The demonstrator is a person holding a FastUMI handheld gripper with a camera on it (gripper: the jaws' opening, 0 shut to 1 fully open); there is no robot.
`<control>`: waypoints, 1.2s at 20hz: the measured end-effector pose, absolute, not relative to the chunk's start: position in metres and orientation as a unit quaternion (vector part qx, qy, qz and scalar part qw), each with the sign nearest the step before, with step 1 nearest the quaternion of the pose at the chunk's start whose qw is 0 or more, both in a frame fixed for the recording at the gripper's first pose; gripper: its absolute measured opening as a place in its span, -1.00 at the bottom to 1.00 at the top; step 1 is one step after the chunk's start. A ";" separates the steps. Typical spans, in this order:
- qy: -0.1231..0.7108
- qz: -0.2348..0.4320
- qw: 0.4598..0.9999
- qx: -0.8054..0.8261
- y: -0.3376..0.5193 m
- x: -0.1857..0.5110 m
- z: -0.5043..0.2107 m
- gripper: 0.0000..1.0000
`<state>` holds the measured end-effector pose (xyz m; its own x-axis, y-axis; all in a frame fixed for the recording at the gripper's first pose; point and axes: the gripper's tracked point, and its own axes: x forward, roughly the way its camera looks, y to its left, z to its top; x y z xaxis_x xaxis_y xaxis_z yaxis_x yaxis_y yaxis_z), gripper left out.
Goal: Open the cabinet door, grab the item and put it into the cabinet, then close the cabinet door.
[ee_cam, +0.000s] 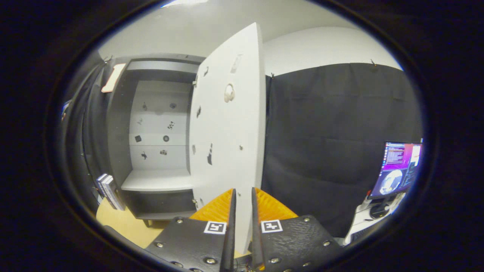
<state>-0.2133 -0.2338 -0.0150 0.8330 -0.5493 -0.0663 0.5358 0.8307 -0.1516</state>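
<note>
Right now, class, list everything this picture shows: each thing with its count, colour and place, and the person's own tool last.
cabinet: one, grey outside, white inside, beyond the fingers; shelf bare.
cabinet door: one, white, swung open, its edge running down between the fingers.
small decals: several, dark, on the cabinet's back wall and the door.
books: a few, leaning beside the cabinet's foot.
table: one, pale wood, under the cabinet.
monitor: one, lit, off beside the black cloth wall.
gripper: one, fingers nearly together around the door's edge.
</note>
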 end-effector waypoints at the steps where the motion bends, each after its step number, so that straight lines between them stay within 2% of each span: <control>1: 0.059 -0.271 0.959 -0.060 -0.226 -0.209 -0.020 -0.62; 9: 0.149 -0.152 0.976 -0.037 -0.159 -0.166 -0.110 -0.62; 17: 0.268 -0.064 0.960 -0.048 -0.125 -0.158 -0.216 -0.61; 18: 0.286 -0.051 0.956 -0.050 -0.120 -0.158 -0.230 -0.56; 19: 0.297 -0.043 0.952 -0.052 -0.116 -0.158 -0.242 -0.42; 20: 0.307 -0.032 0.950 -0.052 -0.112 -0.156 -0.252 -0.41; 22: 0.328 -0.015 0.943 -0.052 -0.105 -0.156 -0.268 0.01; 24: 0.348 0.005 0.936 -0.050 -0.097 -0.158 -0.285 0.11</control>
